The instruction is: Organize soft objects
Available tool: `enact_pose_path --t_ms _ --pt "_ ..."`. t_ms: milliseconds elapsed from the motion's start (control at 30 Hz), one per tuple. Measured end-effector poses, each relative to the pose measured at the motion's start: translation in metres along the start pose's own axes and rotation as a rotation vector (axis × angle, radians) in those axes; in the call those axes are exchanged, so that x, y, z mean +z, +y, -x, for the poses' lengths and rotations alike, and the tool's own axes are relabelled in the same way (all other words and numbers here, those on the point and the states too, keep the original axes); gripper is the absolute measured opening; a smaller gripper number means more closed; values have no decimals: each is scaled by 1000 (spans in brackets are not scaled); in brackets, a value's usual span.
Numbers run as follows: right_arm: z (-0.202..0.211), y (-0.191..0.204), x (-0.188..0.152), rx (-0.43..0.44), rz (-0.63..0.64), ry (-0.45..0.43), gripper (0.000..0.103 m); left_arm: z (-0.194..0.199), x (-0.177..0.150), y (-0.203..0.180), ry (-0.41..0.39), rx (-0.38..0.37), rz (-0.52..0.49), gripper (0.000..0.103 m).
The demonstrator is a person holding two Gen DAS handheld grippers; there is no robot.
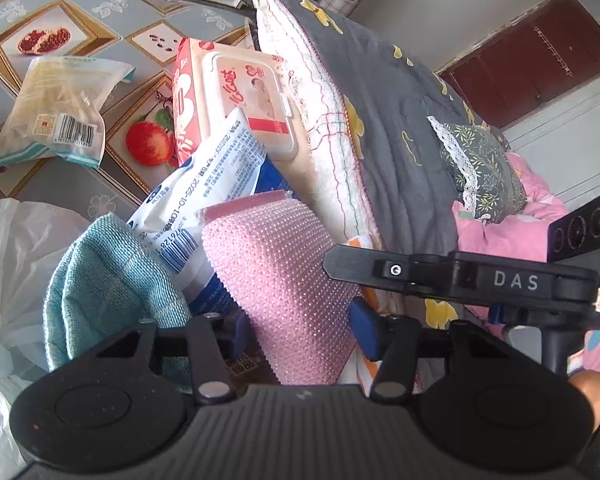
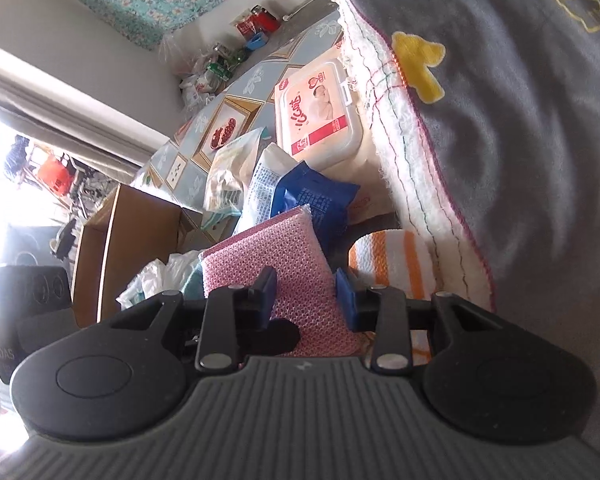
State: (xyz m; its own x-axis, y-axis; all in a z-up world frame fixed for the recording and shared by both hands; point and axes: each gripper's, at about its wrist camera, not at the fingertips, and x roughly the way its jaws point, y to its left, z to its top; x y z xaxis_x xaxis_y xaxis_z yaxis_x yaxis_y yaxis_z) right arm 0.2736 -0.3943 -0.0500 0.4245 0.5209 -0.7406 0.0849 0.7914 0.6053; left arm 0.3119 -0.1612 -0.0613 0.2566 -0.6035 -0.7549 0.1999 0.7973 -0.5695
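A pink mesh sponge (image 1: 284, 280) stands upright between my two grippers. My left gripper (image 1: 302, 328) has its blue pads lying against both sides of the sponge. In the right wrist view my right gripper (image 2: 306, 296) is shut on the same pink sponge (image 2: 268, 256) near its lower end. One black finger (image 1: 352, 270) of the right gripper reaches in from the right at the sponge's edge. A teal cloth (image 1: 108, 272) lies just left of the sponge. An orange-striped white cloth (image 2: 392, 264) sits to its right.
A folded grey blanket (image 1: 380, 100) with yellow shapes rises on the right. Behind the sponge lie a white-and-blue wipes pack (image 1: 204, 184), a pink wipes box (image 1: 236, 96) and a clear bag (image 1: 56, 108) on the fruit-patterned tablecloth (image 1: 100, 20). A cardboard box (image 2: 128, 240) stands left.
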Motion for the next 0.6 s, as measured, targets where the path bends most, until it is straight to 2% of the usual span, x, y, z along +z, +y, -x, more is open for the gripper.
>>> enact_pose_path --t_ms 100,333,500,600 --pt "5 -2 -3 22 -30 -7 33 10 -3 -5 -22 -12 -16 44" --pt "35 15 -18 85 -41 -54 33 51 -16 -23 -78 -30 -71 41" --pt "54 56 -34 132 8 -79 33 102 -31 -28 -135 -14 -111 41" --pt "47 93 -41 171 55 -65 33 140 -41 -21 -176 42 -139 41"
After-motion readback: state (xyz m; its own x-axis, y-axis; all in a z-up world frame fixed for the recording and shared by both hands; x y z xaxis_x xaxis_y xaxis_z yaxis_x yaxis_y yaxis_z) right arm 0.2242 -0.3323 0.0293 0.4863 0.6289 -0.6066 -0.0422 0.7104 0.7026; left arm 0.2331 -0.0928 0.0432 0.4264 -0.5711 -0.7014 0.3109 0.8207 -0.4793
